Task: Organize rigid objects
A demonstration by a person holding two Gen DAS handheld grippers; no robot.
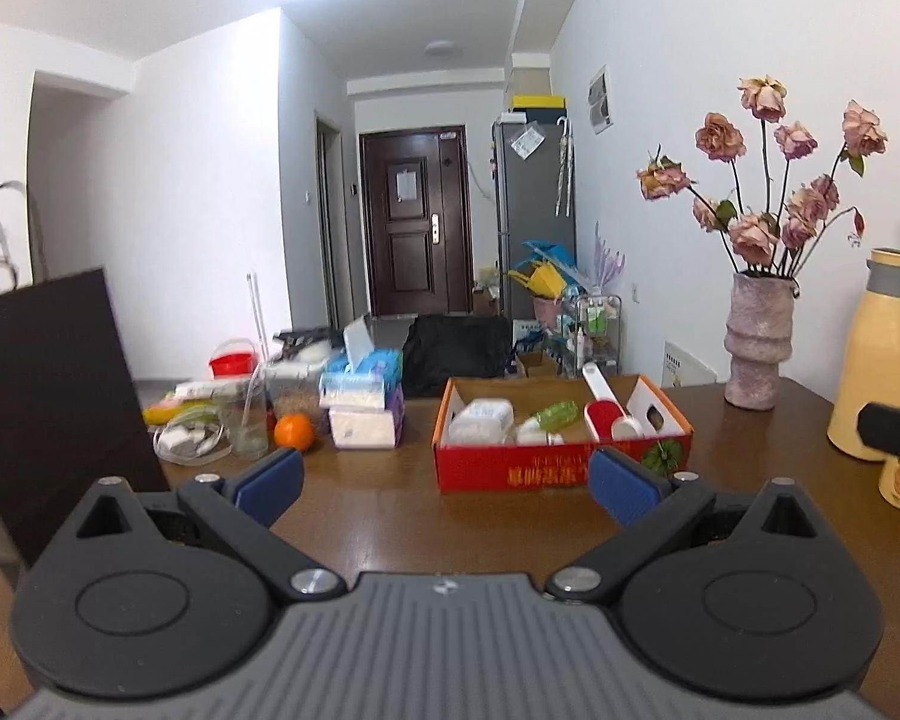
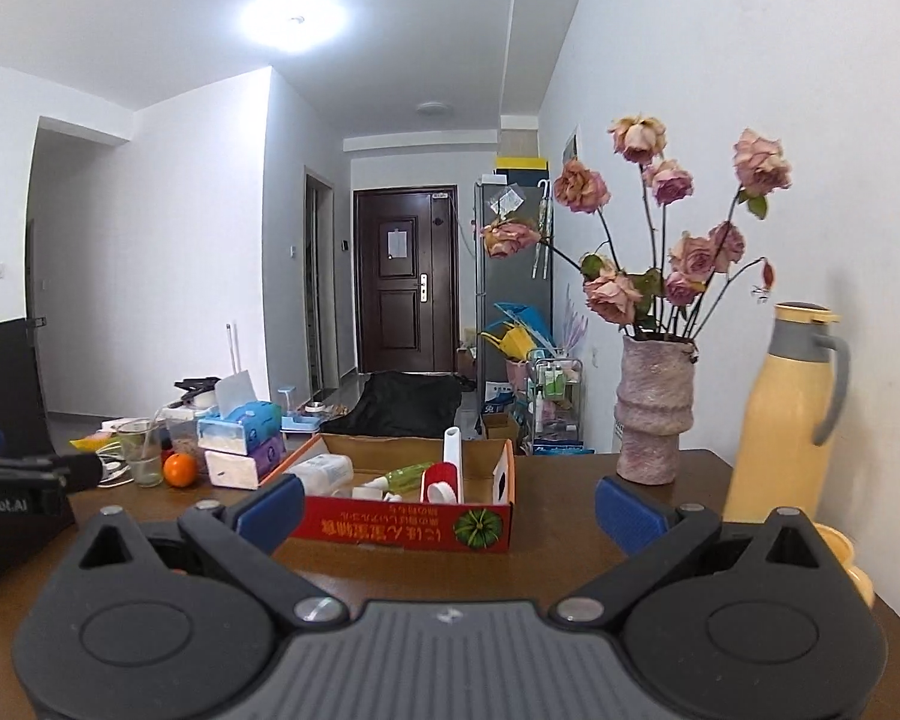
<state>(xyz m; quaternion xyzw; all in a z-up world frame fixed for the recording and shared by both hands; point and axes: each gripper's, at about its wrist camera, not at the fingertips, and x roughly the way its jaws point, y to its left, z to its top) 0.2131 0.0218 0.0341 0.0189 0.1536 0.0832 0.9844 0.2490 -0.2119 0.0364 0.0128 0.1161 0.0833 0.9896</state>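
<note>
red box [image 1: 510,468] ahead of left claw [image 1: 444,483] | both claws wide open, empty

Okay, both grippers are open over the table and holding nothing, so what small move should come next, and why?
Probably ease the left gripper forward and to its left toward the orange, which sits loose on the table beside the tissue packs. The red box already holds a bottle and a red and white scoop, so it looks like the collecting place. The right gripper can wait.
</note>
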